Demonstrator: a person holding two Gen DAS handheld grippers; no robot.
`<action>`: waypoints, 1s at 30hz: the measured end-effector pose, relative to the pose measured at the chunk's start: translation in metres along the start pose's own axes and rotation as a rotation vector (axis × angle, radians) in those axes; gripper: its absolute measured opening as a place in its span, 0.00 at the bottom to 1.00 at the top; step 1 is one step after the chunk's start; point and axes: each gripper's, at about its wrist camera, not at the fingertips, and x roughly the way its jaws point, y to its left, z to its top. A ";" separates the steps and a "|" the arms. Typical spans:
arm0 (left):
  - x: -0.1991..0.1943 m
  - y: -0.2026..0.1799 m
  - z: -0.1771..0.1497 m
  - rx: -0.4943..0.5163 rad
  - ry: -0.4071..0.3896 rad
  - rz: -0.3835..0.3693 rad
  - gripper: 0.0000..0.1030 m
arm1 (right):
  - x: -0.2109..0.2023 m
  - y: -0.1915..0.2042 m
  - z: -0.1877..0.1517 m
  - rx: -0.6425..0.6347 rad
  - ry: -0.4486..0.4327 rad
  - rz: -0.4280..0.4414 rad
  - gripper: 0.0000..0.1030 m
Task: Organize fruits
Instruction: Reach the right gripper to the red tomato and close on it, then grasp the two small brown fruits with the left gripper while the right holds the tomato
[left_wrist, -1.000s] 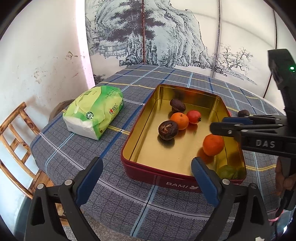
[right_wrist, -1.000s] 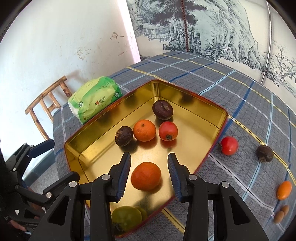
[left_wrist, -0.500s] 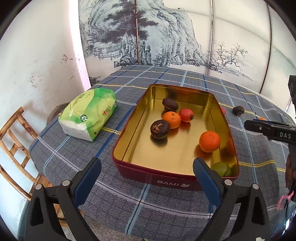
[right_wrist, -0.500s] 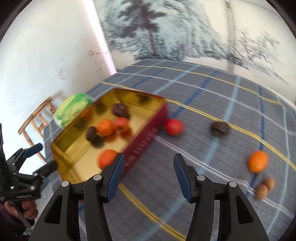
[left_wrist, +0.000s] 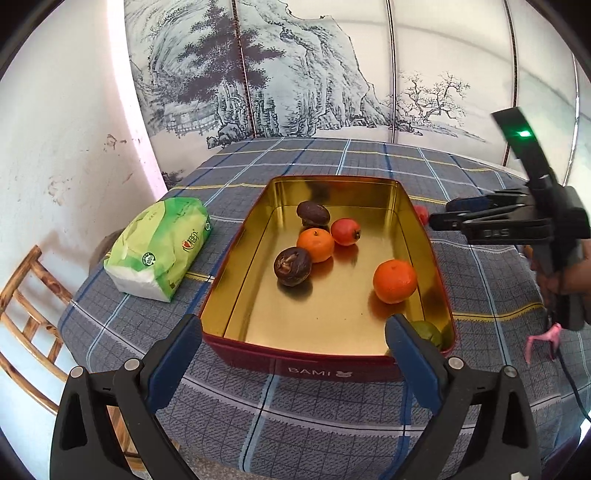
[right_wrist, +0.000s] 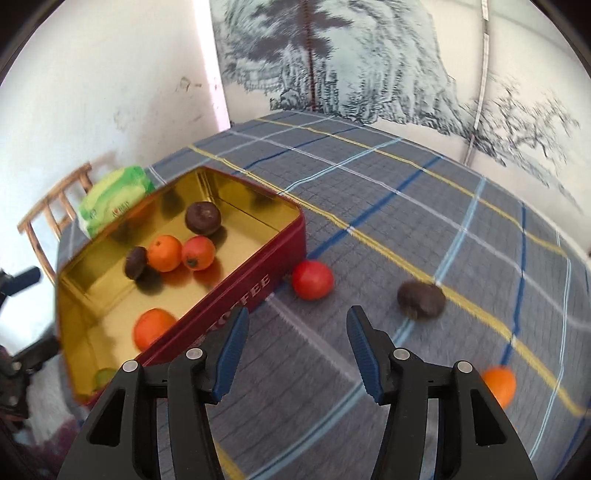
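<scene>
A red tin with a gold inside (left_wrist: 258, 229) (right_wrist: 258, 280) holds two oranges (left_wrist: 394, 281), a red fruit (left_wrist: 345, 231), two dark brown fruits (left_wrist: 292, 261) and a green fruit (left_wrist: 428, 331). On the cloth outside lie a red fruit (right_wrist: 312, 279), a dark brown fruit (right_wrist: 421, 298) and an orange (right_wrist: 499, 386). My left gripper (left_wrist: 293, 358) is open and empty at the tin's near end. My right gripper (right_wrist: 297, 350) is open and empty, just short of the loose red fruit; it also shows in the left wrist view (left_wrist: 458, 214).
A green tissue pack (left_wrist: 162, 247) lies left of the tin on the blue plaid tablecloth (right_wrist: 406, 206). A wooden chair (left_wrist: 26, 317) stands at the table's left edge. A white wall and a painted screen stand behind the table.
My right gripper has left the tin, where it hovered around an orange, and swung right over the cloth toward the loose red fruit. The left gripper stays open, nearly still.
</scene>
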 end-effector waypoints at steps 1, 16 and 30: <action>0.002 0.000 0.001 -0.003 0.006 -0.003 0.95 | 0.006 0.001 0.003 -0.023 0.006 -0.008 0.55; 0.019 -0.014 0.013 0.006 0.080 -0.003 0.95 | 0.051 -0.007 0.016 -0.056 0.089 0.022 0.31; -0.011 -0.083 0.026 0.170 0.028 -0.130 0.95 | -0.120 -0.137 -0.129 0.271 -0.012 -0.263 0.31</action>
